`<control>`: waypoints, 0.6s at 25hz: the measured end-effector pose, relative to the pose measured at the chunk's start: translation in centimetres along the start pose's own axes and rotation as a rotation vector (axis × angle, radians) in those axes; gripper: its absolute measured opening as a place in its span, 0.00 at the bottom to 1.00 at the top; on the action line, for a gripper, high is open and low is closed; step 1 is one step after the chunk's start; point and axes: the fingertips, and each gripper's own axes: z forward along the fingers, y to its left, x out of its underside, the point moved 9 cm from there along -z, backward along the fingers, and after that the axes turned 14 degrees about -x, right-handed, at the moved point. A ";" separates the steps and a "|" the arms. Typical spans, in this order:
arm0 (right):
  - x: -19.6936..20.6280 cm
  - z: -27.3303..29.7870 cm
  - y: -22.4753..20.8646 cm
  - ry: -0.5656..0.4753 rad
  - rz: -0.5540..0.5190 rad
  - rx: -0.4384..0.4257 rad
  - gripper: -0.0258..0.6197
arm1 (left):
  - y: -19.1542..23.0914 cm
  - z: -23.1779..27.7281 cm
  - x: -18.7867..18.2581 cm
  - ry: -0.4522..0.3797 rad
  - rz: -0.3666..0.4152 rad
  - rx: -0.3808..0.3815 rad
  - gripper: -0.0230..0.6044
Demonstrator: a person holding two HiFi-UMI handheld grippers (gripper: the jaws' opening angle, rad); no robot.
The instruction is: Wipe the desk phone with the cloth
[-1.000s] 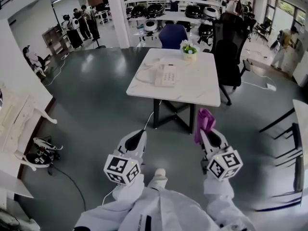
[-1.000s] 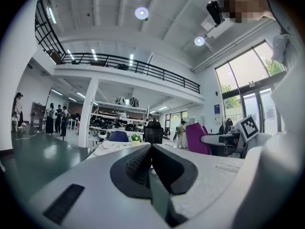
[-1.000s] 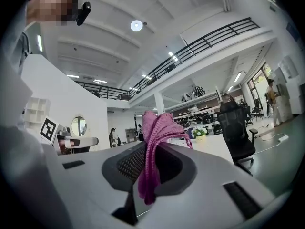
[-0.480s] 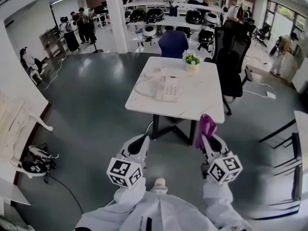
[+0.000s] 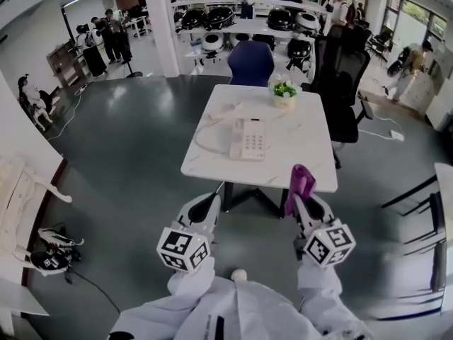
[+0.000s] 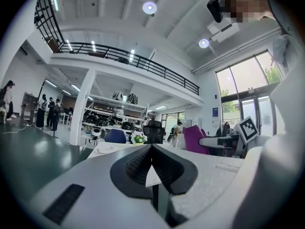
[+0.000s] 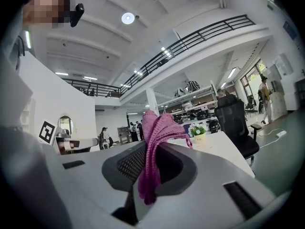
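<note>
The desk phone point(image 5: 248, 139) is seen lying flat near the middle of the white worktop point(image 5: 304, 144). Its long axis runs away from the person, and its keypad faces up. A pale cord point(image 5: 205, 127) is looped on the worktop just to the phone's left, and a small potted plant point(image 5: 284, 92) stands well beyond it toward the far edge.

The purple cloth point(image 5: 300, 181) is not on the worktop. It is pinched in the right gripper point(image 5: 304, 201), whose fingers are closed tight on it, so that a bunch stands above the fingers and a tail hangs below. In the right gripper view the cloth point(image 7: 153, 142) fills the gap between the fingers. The left gripper point(image 5: 206, 202) is held with its fingers pressed together and nothing caught between them, as the left gripper view confirms.

Both grippers are held out before the person at the worktop's near edge and well apart from the phone. The phone lies ahead of them and between their two lines. From the cloth it lies forward and to the left.

It is judged that the wiping has not yet begun. The cloth hand must be carried forward over the near edge and inward to the left. Strokes would probably best be laid along the phone's long axis. The empty left gripper is about as near and could be used to steady the phone.
</note>
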 end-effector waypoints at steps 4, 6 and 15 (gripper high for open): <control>0.2 1.6 -1.2 0.006 -0.001 0.028 0.09 | 0.8 2.5 0.2 0.012 0.002 0.042 0.03; 0.3 2.2 -1.8 0.007 0.001 0.036 0.09 | 0.9 3.6 0.5 0.021 -0.002 0.059 0.03; 0.8 4.9 -4.0 0.029 0.009 0.048 0.09 | 2.6 6.5 1.0 0.032 -0.003 0.057 0.03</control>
